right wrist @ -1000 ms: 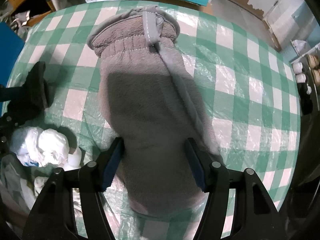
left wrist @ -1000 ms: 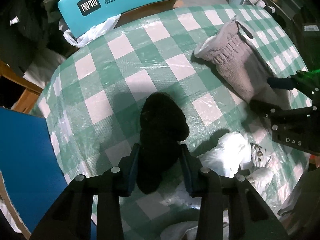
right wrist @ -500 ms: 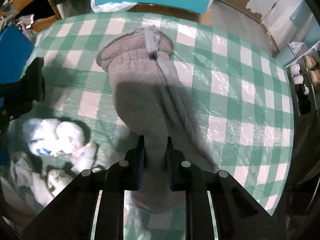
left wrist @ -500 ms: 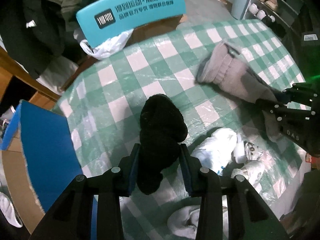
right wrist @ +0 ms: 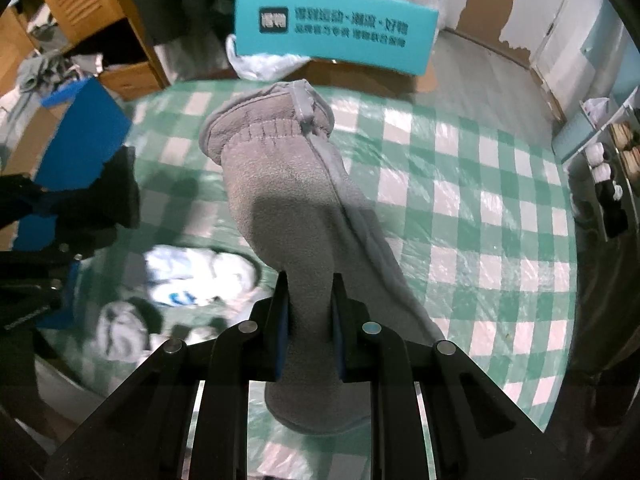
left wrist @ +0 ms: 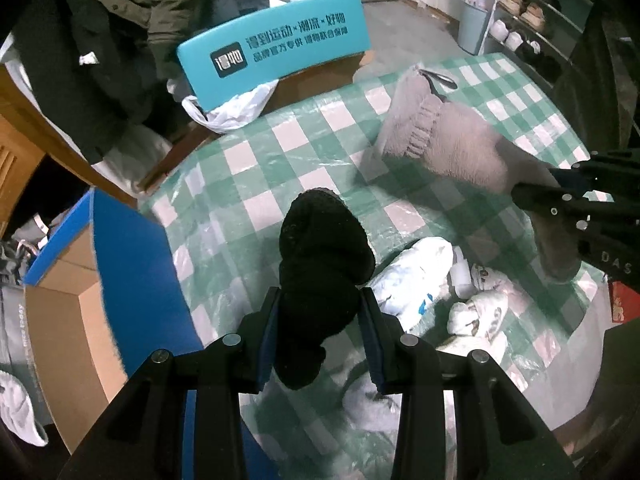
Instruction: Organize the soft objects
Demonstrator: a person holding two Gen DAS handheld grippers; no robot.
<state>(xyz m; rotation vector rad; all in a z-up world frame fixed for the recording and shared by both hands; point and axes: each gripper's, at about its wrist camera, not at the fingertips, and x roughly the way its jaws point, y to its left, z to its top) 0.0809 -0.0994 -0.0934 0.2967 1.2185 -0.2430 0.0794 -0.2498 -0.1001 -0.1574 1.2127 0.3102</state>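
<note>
My left gripper [left wrist: 320, 312] is shut on a black knitted sock [left wrist: 320, 256] and holds it above the green checked table [left wrist: 256, 184]. My right gripper [right wrist: 308, 296] is shut on a grey fleece mitten [right wrist: 288, 192], lifted off the table with its cuff hanging forward. The mitten also shows in the left wrist view [left wrist: 452, 148], held by the right gripper [left wrist: 560, 196] at the right edge. The black sock [right wrist: 120, 196] shows at the left of the right wrist view.
White socks [left wrist: 412, 276] lie bunched on the table near its front edge, also in the right wrist view [right wrist: 200, 272]. A blue-lidded cardboard box [left wrist: 80, 280] stands left of the table. A teal chair back [left wrist: 276, 44] stands behind it.
Both grippers rose with their loads. The right gripper closed on the grey mitten and lifted it off the table. The black sock is higher above the cloth.
</note>
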